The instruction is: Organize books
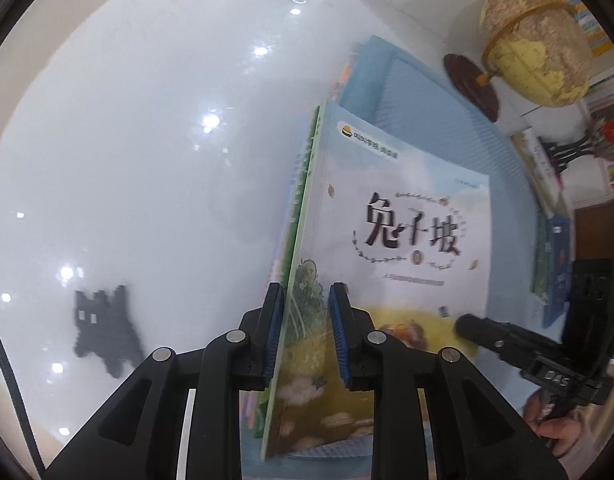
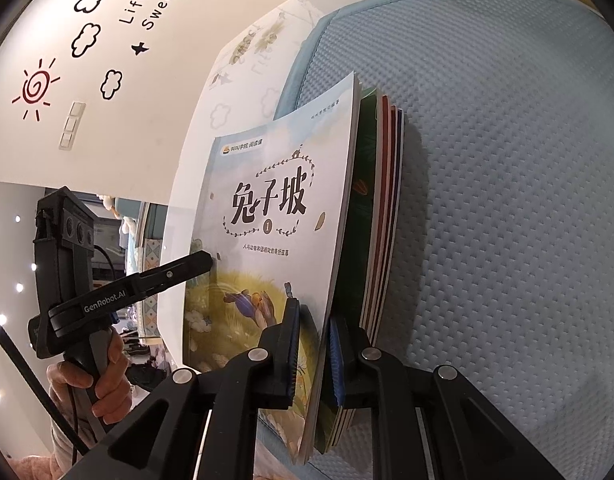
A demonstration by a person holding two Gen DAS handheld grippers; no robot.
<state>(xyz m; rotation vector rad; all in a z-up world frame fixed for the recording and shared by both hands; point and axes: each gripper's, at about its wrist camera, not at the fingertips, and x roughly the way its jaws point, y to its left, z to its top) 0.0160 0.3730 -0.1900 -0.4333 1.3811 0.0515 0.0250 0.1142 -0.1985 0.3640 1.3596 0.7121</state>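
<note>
Left wrist view: the left gripper is straddling the spine side of the top book, its jaws standing on either side of the lifted cover. The left pad is against the cover; a visible gap is showing at the right pad, so whether it is actually clamping cannot be told. The book is lying on a blue mat over the glossy table. The right gripper is reaching in at the opposite edge. A globe is standing beyond the mat.

Right wrist view: the right gripper is clenching the top book near its open edge, separating it from the stack beneath. Judged from this two-sided hold, the cover is being kept level for lifting clear. The left gripper is touching the spine edge.
</note>
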